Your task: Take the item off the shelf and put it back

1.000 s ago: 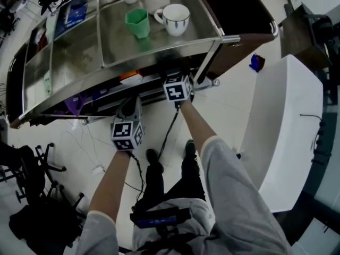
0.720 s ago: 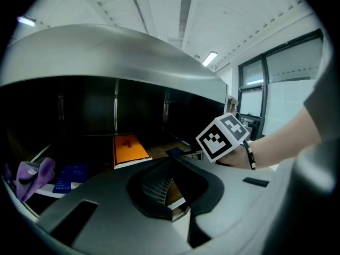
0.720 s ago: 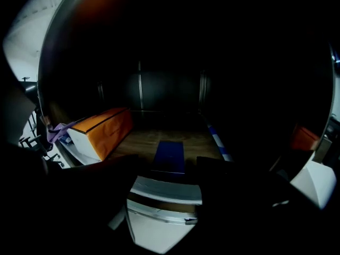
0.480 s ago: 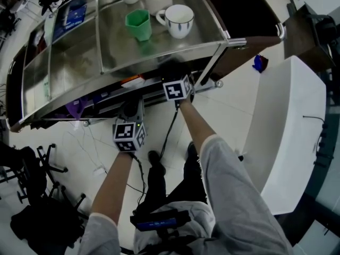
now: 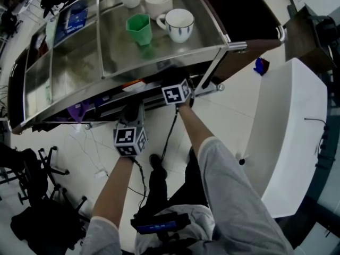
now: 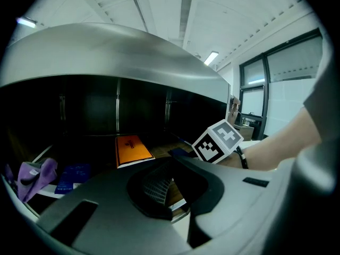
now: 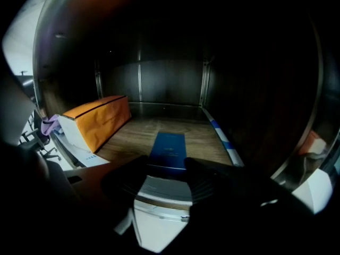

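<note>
Flat box [image 7: 169, 149] lies on lower shelf [image 7: 204, 139] w/ bigger carton [image 7: 98, 121] just left; cups [image 5: 178, 24] on top.

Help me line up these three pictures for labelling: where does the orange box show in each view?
Head view: orange box peeks out under the steel top's front edge, left of centre.
Left gripper view: the box lies left of centre, on the dark shelf.
Right gripper view: the box stands at the left, left of the blue box.
Shared landmark: the purple cloth, left of it everywhere.
</note>
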`<state>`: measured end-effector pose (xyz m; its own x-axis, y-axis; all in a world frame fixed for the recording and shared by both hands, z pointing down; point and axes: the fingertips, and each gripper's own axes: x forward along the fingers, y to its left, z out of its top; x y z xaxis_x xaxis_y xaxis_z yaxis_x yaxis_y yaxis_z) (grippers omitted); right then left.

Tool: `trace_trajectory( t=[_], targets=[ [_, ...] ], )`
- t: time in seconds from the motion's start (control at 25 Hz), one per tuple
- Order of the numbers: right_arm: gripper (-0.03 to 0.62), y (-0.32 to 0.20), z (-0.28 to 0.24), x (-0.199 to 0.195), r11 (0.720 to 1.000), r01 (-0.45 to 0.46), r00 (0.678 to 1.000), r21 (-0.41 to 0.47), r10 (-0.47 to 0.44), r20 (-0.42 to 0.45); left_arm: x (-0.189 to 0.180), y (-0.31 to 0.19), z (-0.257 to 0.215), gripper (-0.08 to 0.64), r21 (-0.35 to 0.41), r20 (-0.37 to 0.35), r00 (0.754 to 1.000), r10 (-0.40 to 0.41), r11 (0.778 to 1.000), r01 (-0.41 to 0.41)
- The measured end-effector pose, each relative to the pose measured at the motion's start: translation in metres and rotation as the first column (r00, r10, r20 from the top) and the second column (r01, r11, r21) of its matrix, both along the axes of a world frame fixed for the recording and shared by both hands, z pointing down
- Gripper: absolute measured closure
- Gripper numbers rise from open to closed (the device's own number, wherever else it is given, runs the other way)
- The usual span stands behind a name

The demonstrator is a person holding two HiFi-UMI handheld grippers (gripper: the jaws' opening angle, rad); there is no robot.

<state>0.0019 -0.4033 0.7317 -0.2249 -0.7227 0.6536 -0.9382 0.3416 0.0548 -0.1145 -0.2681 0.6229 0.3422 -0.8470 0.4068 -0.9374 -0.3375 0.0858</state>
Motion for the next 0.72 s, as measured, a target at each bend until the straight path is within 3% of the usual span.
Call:
trace_trajectory(
  t=[0.44,0.72],
  targets=[
    [0.357,0.004,-0.008,0.002,1.000,0.019,1.000,0.017,-0.019,0.003,-0.006,0.004,-0.004,0.552,0.012,0.001,1.000,-0.006,1.000,0.006],
    [0.357,0.038,-0.034,0.012,0.999,0.019,0.999,0.035,-0.020,0.040,-0.007,0.022,-0.021,0.552,0.012,-0.009,1.000,-0.004,1.000,0.004]
  ],
)
